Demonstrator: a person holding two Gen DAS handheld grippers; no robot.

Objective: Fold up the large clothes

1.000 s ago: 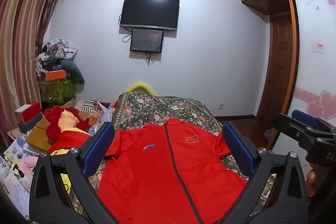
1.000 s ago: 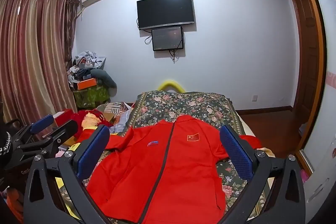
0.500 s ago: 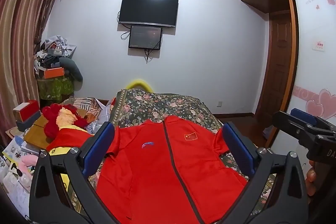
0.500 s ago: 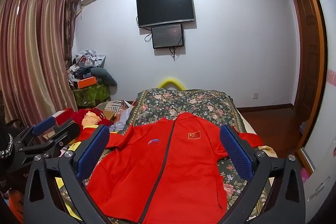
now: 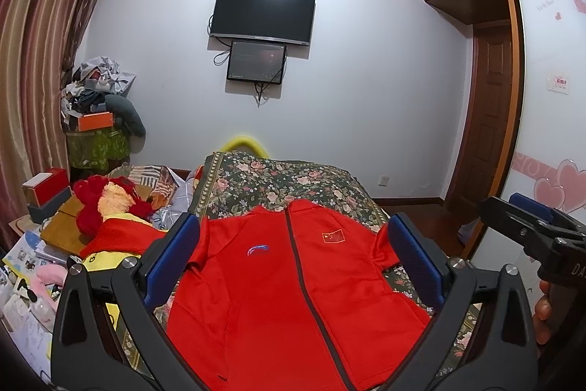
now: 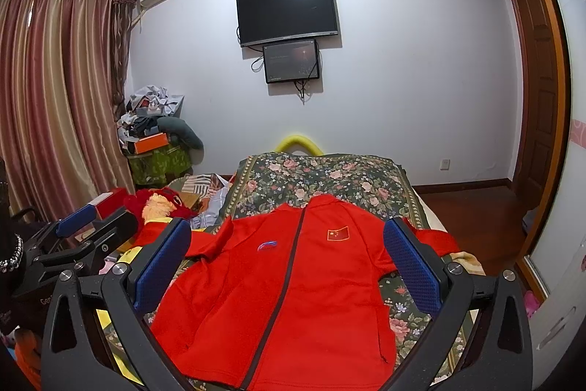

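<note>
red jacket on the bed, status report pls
Left gripper open, right gripper open, both empty above the bed. Red jacket flat, zipped, unfolded. Nothing on it.

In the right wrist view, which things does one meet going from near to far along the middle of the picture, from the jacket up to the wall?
Red jacket → floral bedspread → yellow curved thing behind the bed → small screen on the wall → large black television.
</note>
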